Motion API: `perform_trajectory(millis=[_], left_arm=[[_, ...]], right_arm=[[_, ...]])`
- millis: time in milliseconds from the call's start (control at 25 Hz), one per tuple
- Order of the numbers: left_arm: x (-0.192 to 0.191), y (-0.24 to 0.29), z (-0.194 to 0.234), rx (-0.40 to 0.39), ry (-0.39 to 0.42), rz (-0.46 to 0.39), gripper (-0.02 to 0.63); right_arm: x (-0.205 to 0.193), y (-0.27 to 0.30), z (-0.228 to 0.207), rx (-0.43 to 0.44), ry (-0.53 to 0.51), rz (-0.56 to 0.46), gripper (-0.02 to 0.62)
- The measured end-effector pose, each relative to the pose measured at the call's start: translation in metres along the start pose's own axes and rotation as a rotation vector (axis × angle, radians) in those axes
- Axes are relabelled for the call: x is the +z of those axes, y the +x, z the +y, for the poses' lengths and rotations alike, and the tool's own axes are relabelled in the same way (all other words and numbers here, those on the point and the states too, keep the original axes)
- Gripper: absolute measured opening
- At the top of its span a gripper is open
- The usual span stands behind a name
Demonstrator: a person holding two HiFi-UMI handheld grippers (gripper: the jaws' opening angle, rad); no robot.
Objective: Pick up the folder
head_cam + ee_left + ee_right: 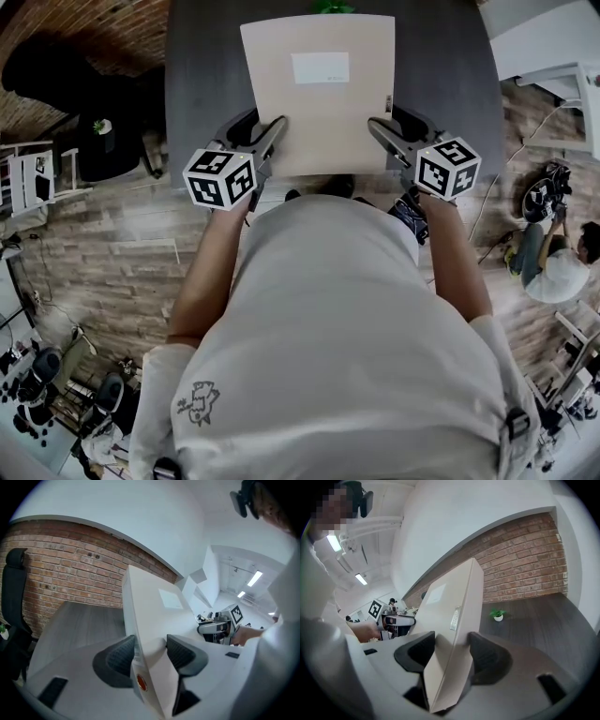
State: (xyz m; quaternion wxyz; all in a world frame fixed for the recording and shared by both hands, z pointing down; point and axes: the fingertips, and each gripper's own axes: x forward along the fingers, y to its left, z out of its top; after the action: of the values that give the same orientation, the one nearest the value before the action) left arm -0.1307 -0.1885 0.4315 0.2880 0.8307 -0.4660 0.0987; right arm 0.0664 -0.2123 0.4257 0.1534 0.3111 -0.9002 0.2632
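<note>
1. My left gripper [150, 651] has its fingers [123, 656] clamped on the folder [317, 94] at its near-left edge. My right gripper [452, 653] grips the near-right edge, so the wide, flat thing stays level.
2. The folder hangs over the dark counter [202, 84], apparently clear of it.
3. It's shut, contents hidden. A small pot [499, 618] at the counter's far edge holds a green plant.

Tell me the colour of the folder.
The folder is pale beige with a white label; the head view shows it best.
</note>
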Motion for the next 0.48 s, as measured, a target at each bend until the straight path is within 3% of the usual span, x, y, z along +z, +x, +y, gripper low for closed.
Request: perform_trajectory(millis=[480], left_arm=[[-0.004,-0.062,0.014,-0.08,0.044,-0.025,0.216]], right_arm=[[-0.011,-0.004,0.075,-0.081,0.007,-0.063,0.236]])
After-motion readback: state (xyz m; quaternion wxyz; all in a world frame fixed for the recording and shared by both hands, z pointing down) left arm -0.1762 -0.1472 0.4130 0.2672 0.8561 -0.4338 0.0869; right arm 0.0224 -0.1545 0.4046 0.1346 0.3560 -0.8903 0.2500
